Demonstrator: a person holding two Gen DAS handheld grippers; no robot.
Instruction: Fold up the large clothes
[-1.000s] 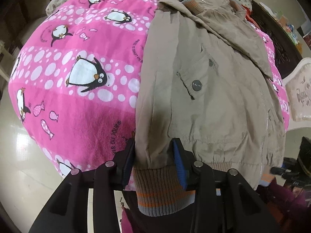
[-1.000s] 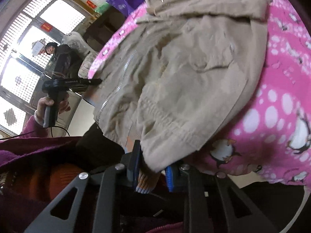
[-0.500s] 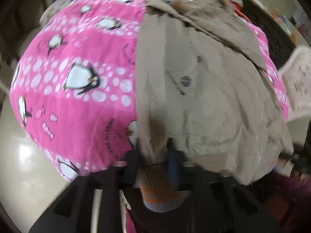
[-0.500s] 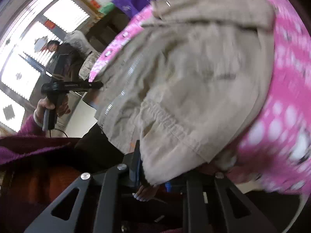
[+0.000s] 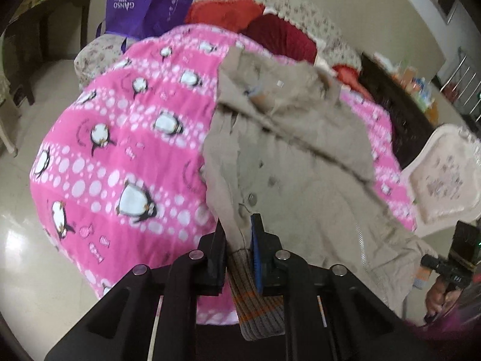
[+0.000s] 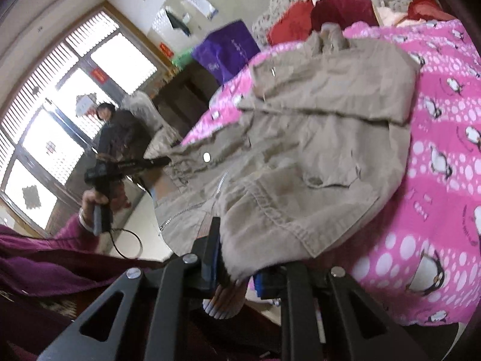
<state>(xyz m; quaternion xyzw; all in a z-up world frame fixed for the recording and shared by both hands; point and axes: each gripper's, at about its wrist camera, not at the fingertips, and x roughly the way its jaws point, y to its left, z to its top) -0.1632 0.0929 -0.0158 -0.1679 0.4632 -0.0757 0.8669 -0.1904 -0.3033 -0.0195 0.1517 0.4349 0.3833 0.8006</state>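
A beige jacket [image 5: 300, 162] with a grey ribbed hem striped in orange lies on a pink penguin blanket [image 5: 120, 150]. My left gripper [image 5: 239, 252] is shut on the jacket's bottom hem near its left corner, and the ribbed band hangs down between the pads. In the right wrist view the same jacket [image 6: 315, 138] rises off the blanket [image 6: 445, 156]. My right gripper [image 6: 237, 267] is shut on the other bottom corner, the cloth bunched over the jaws. The hem edge is lifted off the bed at both corners.
A purple bag [image 5: 144, 0] and red cushions [image 5: 270, 27] sit at the head of the bed. A dark cabinet [image 5: 399, 111] and a pale chair [image 5: 442, 174] stand to the right. A seated person [image 6: 120, 132] is by the window [image 6: 60, 114].
Both grippers closed on the jacket's bottom hem and rose, lifting the hem off the blanket. The views tilted up, bringing the head of the bed and the room into sight.
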